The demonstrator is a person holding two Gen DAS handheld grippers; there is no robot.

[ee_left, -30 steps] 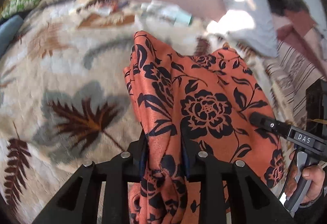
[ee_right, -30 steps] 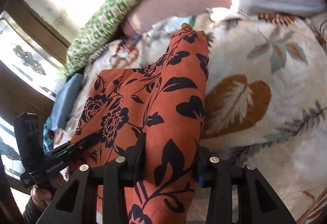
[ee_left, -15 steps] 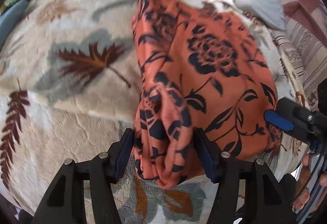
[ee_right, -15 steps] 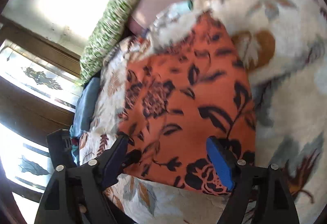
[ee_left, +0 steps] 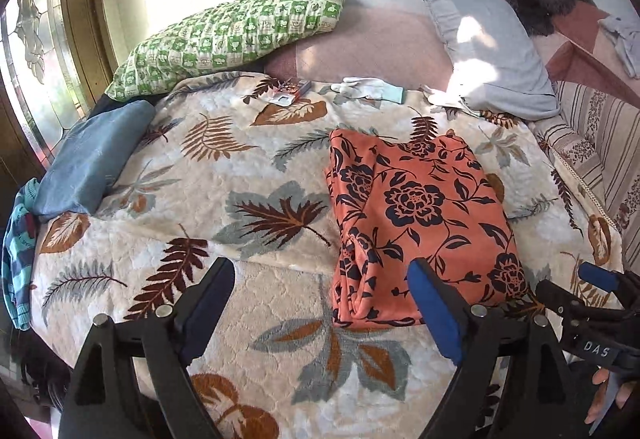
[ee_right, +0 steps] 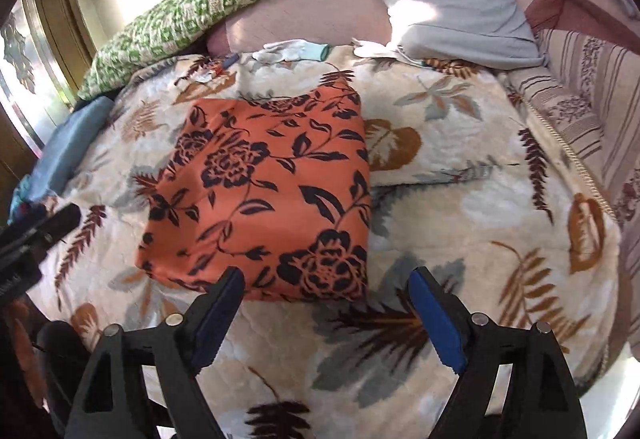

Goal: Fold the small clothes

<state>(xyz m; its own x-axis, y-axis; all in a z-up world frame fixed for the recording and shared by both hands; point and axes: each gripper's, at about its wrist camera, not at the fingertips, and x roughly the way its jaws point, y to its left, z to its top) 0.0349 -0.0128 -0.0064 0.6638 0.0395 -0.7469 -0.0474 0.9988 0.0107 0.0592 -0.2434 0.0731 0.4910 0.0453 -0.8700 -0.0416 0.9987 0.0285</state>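
Both wrist views overlook the same blanket (ee_left: 260, 167).

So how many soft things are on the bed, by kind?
Pillows: 3 (green checked pillow, grey pillow, blue pillow)
Folded orange cloth: 1
White gloves: 1 pair, it seems
Striped garment at the bed's edge: 1
Total: 6
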